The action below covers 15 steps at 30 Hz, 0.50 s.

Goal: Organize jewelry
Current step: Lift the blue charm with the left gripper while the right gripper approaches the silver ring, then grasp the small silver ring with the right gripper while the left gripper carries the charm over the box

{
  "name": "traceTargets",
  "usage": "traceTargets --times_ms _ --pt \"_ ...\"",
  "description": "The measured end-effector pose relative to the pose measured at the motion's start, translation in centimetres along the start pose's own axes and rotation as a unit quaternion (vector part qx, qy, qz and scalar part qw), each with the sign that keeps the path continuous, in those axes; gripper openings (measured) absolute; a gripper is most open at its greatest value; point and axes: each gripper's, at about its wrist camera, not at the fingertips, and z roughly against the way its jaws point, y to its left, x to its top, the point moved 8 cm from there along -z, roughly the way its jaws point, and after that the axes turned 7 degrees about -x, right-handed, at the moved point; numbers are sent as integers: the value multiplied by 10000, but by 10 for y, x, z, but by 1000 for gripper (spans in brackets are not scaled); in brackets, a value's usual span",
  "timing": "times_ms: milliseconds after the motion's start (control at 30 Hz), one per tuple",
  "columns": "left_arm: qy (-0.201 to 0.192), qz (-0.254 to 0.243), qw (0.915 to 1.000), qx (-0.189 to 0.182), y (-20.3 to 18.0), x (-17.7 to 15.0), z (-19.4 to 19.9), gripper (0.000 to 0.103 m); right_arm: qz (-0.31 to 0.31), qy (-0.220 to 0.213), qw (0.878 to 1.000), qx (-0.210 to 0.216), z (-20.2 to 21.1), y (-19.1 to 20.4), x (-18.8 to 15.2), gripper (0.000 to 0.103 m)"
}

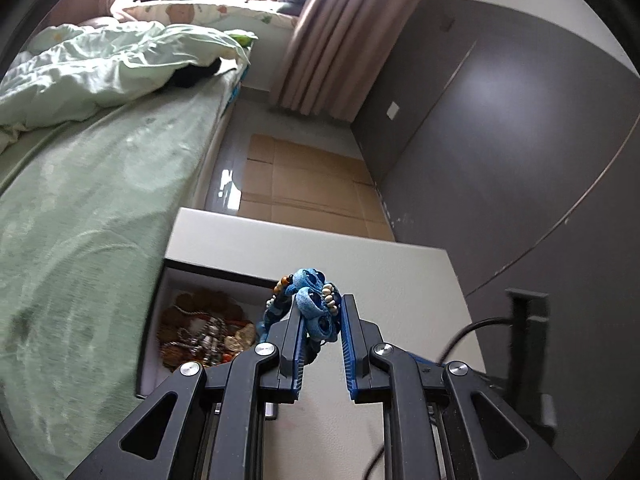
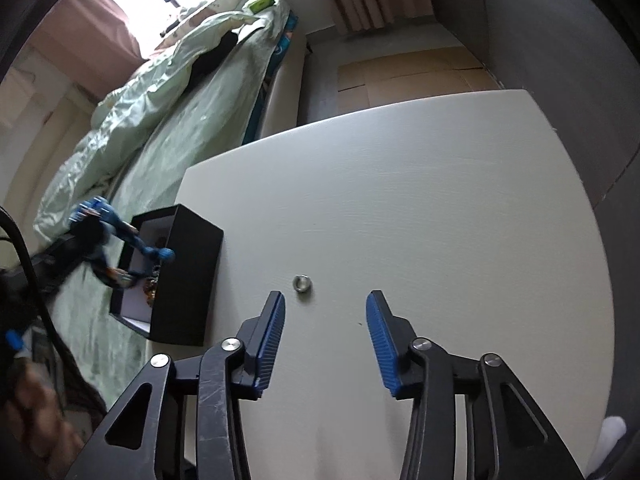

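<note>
My left gripper (image 1: 319,304) is shut on a blue fabric-and-bead bracelet (image 1: 310,304) and holds it above the right edge of an open black jewelry box (image 1: 160,320) with a white lining. Several chains and beads (image 1: 204,332) lie inside the box. In the right wrist view the box (image 2: 180,276) stands at the table's left edge, with the left gripper and the hanging bracelet (image 2: 132,240) above it. A small silver ring (image 2: 302,283) lies on the white table (image 2: 400,200). My right gripper (image 2: 326,304) is open and empty, just short of the ring.
A bed with green sheets (image 1: 80,220) lies left of the table. A grey wall (image 1: 500,160) is on the right, with cardboard (image 1: 304,184) on the floor beyond the table. A black cable (image 1: 472,328) runs by the left gripper.
</note>
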Motion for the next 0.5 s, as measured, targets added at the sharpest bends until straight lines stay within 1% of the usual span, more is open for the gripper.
traceTargets --times_ms 67,300,400,500 --pt "-53 69 10000 -20 6 2 5 17 98 15 9999 -130 -5 6 0 37" --pt "-226 310 9992 -58 30 10 23 17 331 59 9986 -405 -21 21 1 33" --pt "-282 391 9988 -92 38 13 28 17 439 52 9973 -585 -26 23 1 32" --pt "-288 441 9985 -117 44 13 31 17 511 68 9962 -708 -31 25 1 27"
